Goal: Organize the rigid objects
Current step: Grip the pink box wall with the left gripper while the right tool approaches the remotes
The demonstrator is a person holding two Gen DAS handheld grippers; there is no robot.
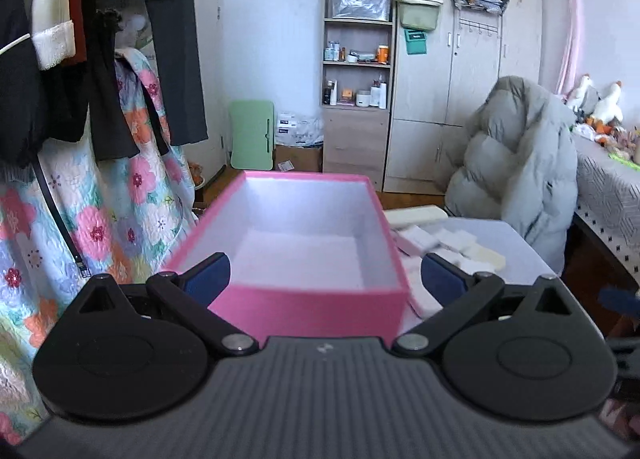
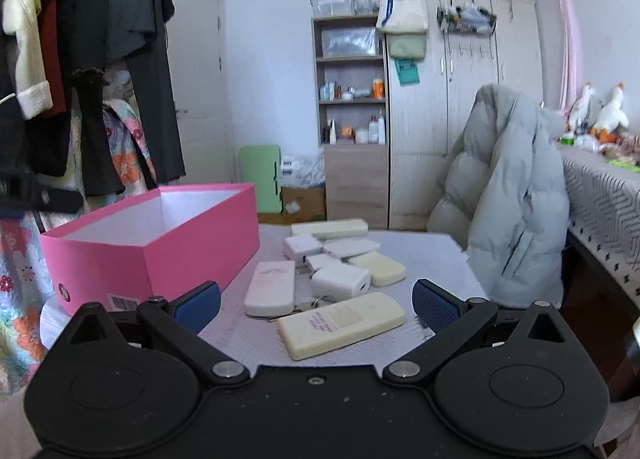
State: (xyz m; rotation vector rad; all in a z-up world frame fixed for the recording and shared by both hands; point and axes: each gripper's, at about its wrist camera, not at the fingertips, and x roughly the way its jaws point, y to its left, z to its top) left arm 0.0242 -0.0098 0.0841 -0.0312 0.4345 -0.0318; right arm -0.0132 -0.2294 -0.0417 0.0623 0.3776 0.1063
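A pink box (image 1: 304, 299) with a white, empty inside stands on the table; it also shows at the left in the right wrist view (image 2: 160, 255). My left gripper (image 1: 326, 279) is open, its fingers either side of the box's near end. Several white and cream rigid blocks (image 2: 340, 287) lie in a cluster right of the box; they show past the box in the left wrist view (image 1: 448, 243). A long cream block (image 2: 340, 325) lies nearest my right gripper (image 2: 316, 305), which is open and empty just before it.
The small table (image 2: 432, 259) has a white cloth. A chair draped with a grey puffer jacket (image 2: 508, 203) stands at its right. Hanging clothes (image 2: 80, 59) are at the left. A shelf (image 2: 352, 99) and wardrobe (image 2: 460, 119) stand behind.
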